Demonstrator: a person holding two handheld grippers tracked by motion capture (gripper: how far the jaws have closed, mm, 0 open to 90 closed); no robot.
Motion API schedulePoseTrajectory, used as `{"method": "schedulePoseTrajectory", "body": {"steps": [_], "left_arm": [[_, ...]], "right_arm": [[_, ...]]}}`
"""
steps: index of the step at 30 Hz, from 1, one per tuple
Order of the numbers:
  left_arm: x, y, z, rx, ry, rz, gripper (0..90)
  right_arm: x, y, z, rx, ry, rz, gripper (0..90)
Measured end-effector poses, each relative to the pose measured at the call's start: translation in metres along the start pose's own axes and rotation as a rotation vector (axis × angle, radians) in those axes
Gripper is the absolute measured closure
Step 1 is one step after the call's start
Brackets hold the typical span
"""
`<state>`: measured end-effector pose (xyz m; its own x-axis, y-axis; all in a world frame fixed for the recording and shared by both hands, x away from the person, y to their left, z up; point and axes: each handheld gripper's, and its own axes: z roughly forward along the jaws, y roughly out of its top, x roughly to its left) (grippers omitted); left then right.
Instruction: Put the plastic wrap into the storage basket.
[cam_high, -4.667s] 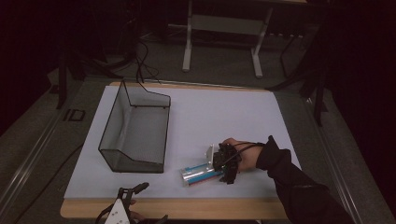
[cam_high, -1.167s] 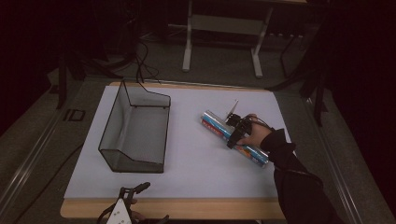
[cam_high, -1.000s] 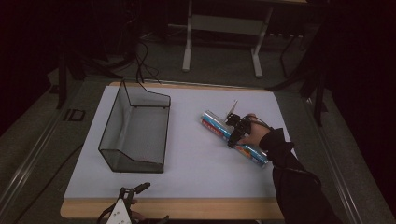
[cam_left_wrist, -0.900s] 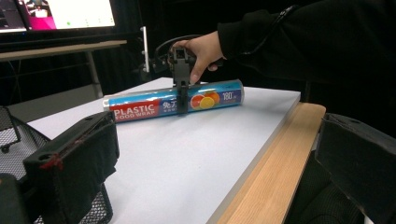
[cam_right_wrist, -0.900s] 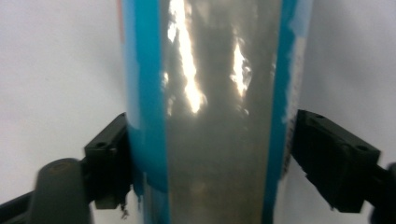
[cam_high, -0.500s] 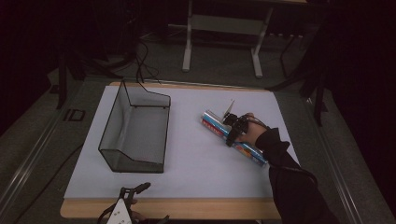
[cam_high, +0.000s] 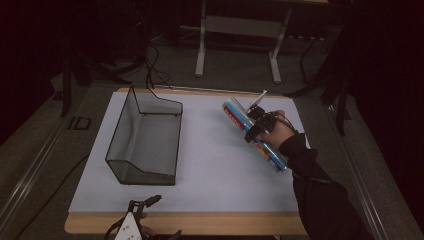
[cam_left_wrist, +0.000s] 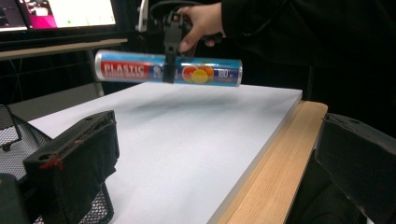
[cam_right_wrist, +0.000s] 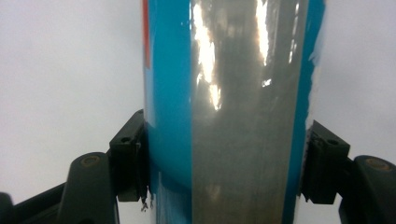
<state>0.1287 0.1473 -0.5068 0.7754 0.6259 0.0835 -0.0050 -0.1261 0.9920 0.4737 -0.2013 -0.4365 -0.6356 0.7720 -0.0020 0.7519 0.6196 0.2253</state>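
Plastic wrap roll (cam_right_wrist: 224, 93), seen up close in the right gripper view, sits clamped across its round body between both jaws of the right tool (cam_high: 254, 126), whose grip falls near the middle of its length. It looks light and stiff but glossy, so I judge it could slip or swivel unless held mid-length. Farther off, it hangs level above the tabletop (cam_high: 210, 165), well right of the wire basket (cam_high: 145, 137); the left tool (cam_left_wrist: 205, 158), jaws wide apart and empty, waits at the near edge.

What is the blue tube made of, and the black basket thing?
The blue tube looks wrapped in glossy plastic film, judging by its bright glare streaks; what's underneath can't be told. The black basket looks like fine metal wire mesh on a thin frame, since the table shows through its walls.
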Motion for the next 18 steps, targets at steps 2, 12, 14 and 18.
{"method": "schedulePoseTrajectory", "body": {"steps": [2,12,14,18], "left_arm": [[0.0,0.0,0.0,0.0,0.001,-0.003,0.2],[0.0,0.0,0.001,0.0,0.002,-0.002,0.2],[0.001,0.0,0.001,-0.001,0.002,-0.001,0.2],[0.0,0.0,0.001,-0.001,0.001,-0.001,0.2]], "right_arm": [[-0.001,0.001,-0.008,-0.038,0.012,0.04,32.1],[0.015,0.01,-0.026,-0.158,0.1,0.126,32.1],[0.019,0.012,-0.028,-0.184,0.116,0.136,32.1],[0.031,0.017,-0.029,-0.23,0.151,0.138,32.1]]}}
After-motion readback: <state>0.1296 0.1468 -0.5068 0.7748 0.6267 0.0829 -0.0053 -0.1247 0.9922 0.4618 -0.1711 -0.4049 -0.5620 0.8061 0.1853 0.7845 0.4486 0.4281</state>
